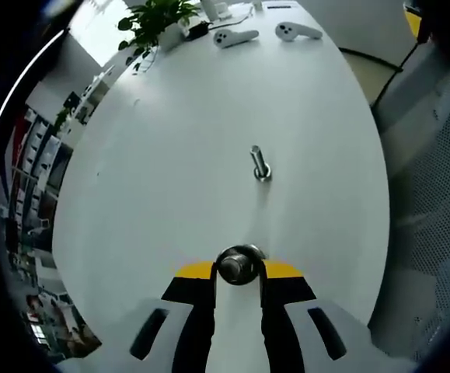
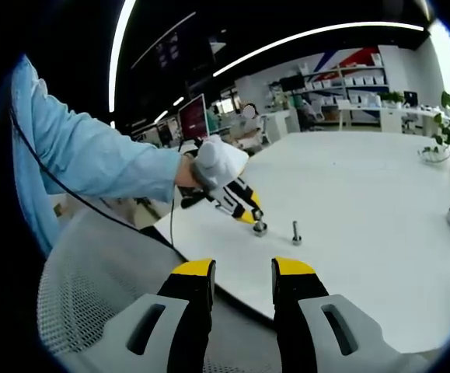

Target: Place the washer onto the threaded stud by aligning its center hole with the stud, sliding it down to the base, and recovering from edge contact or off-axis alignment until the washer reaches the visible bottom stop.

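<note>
1. I have the left gripper (image 1: 238,273) closed on the washer (image 1: 239,265), which sits pinched between the jaws at their tips, low over the table (image 1: 170,194). Held out at the tips, its hole looks clear of the jaws for the stud.
2. The threaded stud (image 1: 259,164) stands upright on the table ahead of the washer and well apart from it. Nothing is on it yet.
3. From the right gripper view, the left gripper (image 2: 248,211) comes in from the table's near edge, the washer (image 2: 259,228) just beside the stud (image 2: 295,232). How near, I can't judge at this size.
4. The right gripper (image 2: 242,284) hangs back off the table edge, jaws parted and empty, probably to leave the approach free.
5. Room is wide: bare white surface all round the stud. Two controllers (image 1: 262,33) and a potted plant (image 1: 156,19) sit at the far end, out of the way.
</note>
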A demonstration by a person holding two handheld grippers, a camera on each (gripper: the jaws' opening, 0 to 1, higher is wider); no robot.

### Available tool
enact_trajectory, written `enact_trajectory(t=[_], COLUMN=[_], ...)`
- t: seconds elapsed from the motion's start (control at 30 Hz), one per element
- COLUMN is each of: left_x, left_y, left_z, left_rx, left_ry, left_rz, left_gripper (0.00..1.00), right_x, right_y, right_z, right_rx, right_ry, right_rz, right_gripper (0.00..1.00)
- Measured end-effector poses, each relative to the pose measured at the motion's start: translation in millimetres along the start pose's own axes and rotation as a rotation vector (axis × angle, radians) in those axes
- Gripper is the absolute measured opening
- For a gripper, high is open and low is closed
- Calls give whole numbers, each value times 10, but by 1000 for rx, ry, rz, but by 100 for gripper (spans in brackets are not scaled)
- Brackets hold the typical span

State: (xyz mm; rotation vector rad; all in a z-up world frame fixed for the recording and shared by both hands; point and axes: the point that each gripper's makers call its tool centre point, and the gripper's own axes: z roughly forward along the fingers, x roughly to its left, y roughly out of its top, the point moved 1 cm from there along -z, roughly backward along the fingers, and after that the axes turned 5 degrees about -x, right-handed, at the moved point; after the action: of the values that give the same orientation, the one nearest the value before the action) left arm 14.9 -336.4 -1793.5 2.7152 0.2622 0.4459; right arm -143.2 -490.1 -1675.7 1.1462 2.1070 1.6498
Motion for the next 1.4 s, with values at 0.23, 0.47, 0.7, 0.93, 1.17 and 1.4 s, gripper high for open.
enact_trajectory(t=[0.23,0.47,0.7,0.93,1.17,1.4], left_x=[-17,-23,-17,-15,-24,-33], left_y=[-13,-27,-48,-56,-54,-44], left_z=[32,81,108,137,177,200], left_rx=[1,14,23,27,40,41], left_ry=[-14,-19,-36,-48,-66,-79], left_rz=[-8,-14,-31,-43,-58,-85], left_gripper=[19,19,19,19,19,19], right_x=[-5,-5,-3,2,4,3], right_y=[4,3,0,-3,-8,-12], right_z=[-1,0,1,3,5,4], right_rx=[-3,-3,-1,1,5,7], right_ry=[-3,-4,-3,0,1,2], right_rz=[2,2,2,0,-2,-2], right_gripper=[31,31,31,31,31,31])
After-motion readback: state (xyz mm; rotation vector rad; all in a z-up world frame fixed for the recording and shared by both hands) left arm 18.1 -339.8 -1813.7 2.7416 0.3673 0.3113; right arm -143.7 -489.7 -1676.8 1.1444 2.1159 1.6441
